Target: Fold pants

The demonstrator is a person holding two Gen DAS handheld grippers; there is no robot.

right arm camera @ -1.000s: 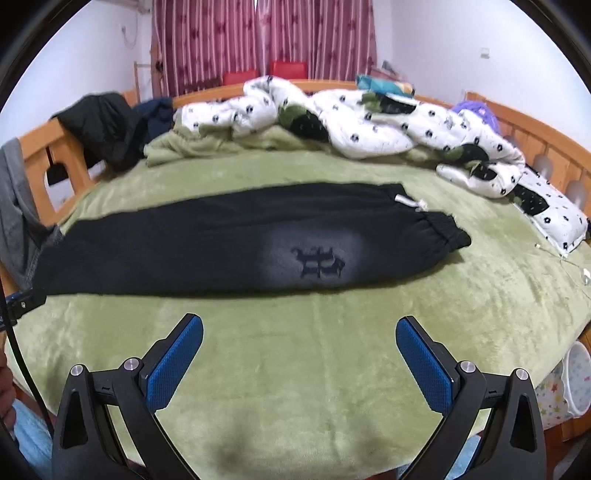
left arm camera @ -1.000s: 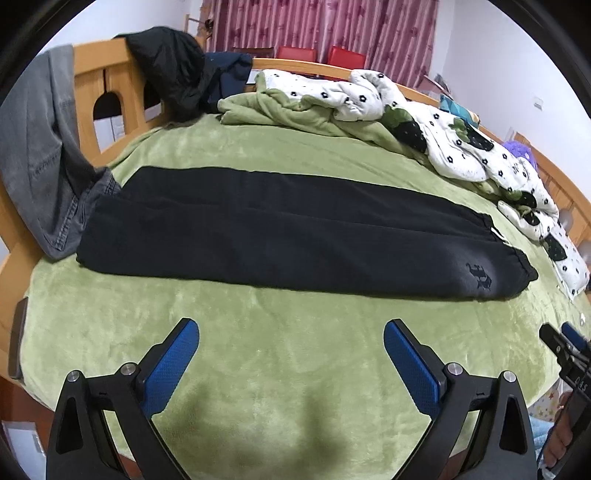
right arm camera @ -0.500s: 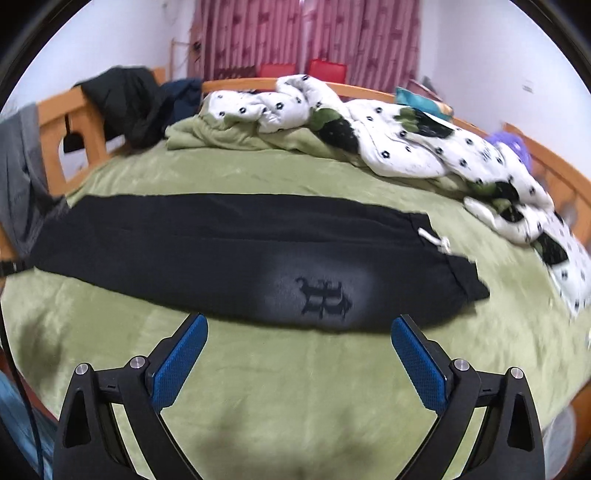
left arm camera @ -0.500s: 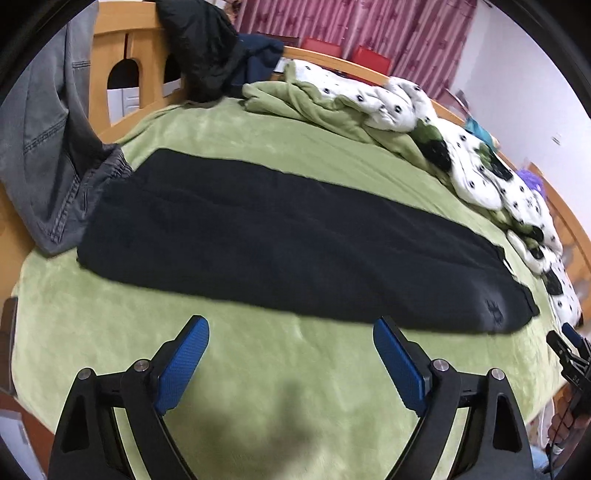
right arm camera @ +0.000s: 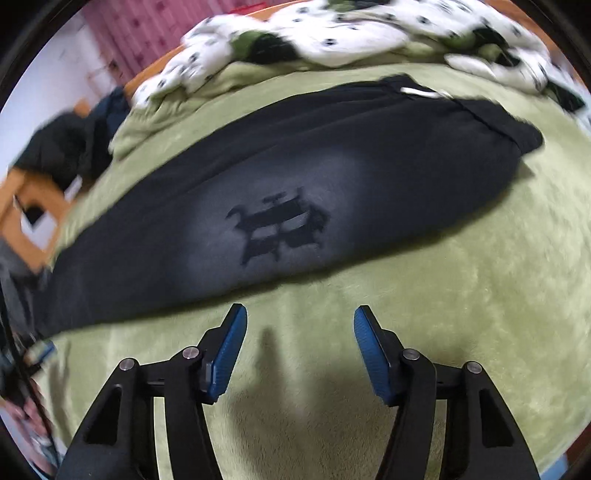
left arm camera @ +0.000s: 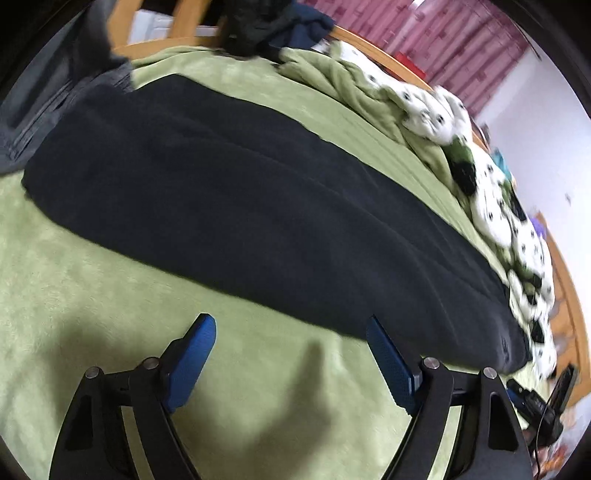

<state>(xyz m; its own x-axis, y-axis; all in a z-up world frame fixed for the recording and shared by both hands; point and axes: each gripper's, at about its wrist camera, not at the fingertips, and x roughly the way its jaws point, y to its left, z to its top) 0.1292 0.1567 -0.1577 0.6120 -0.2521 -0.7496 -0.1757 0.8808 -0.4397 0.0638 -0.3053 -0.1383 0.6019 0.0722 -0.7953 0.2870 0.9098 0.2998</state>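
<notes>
Black pants (left arm camera: pixel 258 206) lie flat and lengthwise on a green blanket (left arm camera: pixel 92 295), one leg laid on the other. In the right wrist view the pants (right arm camera: pixel 332 166) show a dark emblem (right arm camera: pixel 277 229) on a faded patch and a white drawstring (right arm camera: pixel 421 92) at the waistband. My left gripper (left arm camera: pixel 290 325) is open and empty, just short of the pants' near edge. My right gripper (right arm camera: pixel 299 317) is open and empty, just short of the near edge below the emblem.
A white spotted duvet (left arm camera: pixel 498 206) and a bunched green blanket (left arm camera: pixel 351 85) lie along the far side. Grey jeans (left arm camera: pixel 55 92) and dark clothes (left arm camera: pixel 258 26) hang on the wooden bed frame (right arm camera: pixel 26 210). The other gripper (left arm camera: pixel 546 402) shows at the right edge.
Both grippers have moved down and forward toward the pants' near edge and tilted. The right gripper's jaws have narrowed somewhat. The pants have not moved.
</notes>
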